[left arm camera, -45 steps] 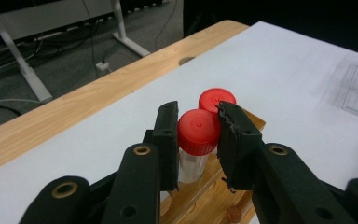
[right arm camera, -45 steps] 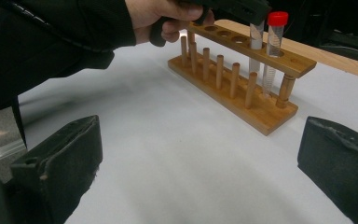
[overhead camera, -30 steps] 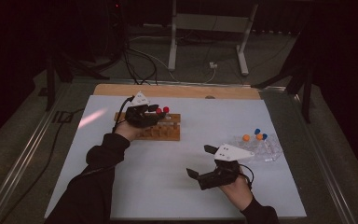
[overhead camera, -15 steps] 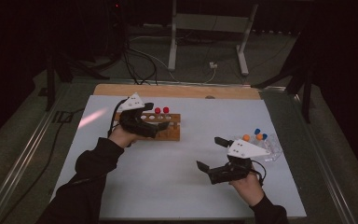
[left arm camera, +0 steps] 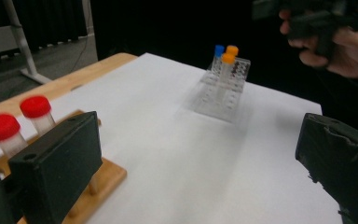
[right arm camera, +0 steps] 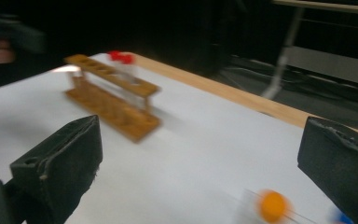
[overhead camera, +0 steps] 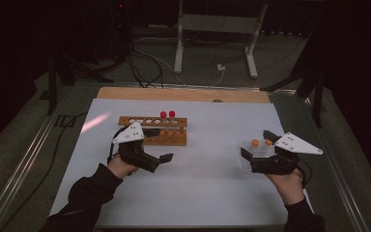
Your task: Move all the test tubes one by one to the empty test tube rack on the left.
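Capped tubes (left arm camera: 224, 60) in clear rack (left arm camera: 221, 88): right gripper (overhead camera: 256, 147) jaws agape, empty; left gripper (overhead camera: 158, 144) just opened, empty. Recommend straddling one orange cap squarely before closing.

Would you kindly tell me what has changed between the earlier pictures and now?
The left gripper has drawn back from the wooden rack toward the person; its jaws have just been opening and now stand wide with nothing between them. The right gripper has moved right, up to the clear rack, jaws open. The red-capped tubes and both racks stayed put.
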Demonstrator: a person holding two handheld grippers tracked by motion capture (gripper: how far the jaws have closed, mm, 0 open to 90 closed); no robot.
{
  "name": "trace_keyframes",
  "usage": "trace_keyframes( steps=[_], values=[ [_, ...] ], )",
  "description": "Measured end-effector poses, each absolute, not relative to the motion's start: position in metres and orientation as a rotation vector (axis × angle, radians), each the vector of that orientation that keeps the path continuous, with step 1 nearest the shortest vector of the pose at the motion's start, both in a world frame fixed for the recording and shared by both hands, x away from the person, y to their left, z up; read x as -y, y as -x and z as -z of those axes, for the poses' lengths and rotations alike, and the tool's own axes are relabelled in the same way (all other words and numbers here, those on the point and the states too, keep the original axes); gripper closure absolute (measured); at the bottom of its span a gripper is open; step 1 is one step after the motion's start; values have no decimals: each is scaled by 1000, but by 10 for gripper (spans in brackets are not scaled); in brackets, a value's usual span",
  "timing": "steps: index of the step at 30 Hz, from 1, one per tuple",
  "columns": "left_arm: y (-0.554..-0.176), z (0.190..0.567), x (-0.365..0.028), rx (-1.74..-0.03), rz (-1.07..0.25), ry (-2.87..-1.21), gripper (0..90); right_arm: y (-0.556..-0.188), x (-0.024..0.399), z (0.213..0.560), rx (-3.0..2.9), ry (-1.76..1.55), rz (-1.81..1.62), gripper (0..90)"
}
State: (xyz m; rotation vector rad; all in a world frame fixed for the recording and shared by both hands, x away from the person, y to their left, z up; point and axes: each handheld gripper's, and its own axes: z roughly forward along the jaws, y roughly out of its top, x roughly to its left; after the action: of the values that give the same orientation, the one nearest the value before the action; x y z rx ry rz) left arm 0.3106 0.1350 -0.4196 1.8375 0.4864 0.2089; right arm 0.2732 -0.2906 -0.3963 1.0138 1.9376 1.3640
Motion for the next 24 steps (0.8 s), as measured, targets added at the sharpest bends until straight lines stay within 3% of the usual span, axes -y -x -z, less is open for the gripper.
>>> trace_keyframes(
  steps=[7,9,12,24],
  values=[
    [-296,427,-138,-470,-208,-1839,12,-274,309,414,-1889,-1092,-1279,169],
    [-293,429,-138,-468,-212,-1837,12,-276,312,419,-1902,-1106,-1251,269],
    [-291,430,-137,-466,-207,-1835,12,-279,312,426,-1948,-1116,-1186,347],
    [-291,434,-136,-447,-206,-1844,12,-295,310,454,-2038,-1215,-1063,506]
  ],
)
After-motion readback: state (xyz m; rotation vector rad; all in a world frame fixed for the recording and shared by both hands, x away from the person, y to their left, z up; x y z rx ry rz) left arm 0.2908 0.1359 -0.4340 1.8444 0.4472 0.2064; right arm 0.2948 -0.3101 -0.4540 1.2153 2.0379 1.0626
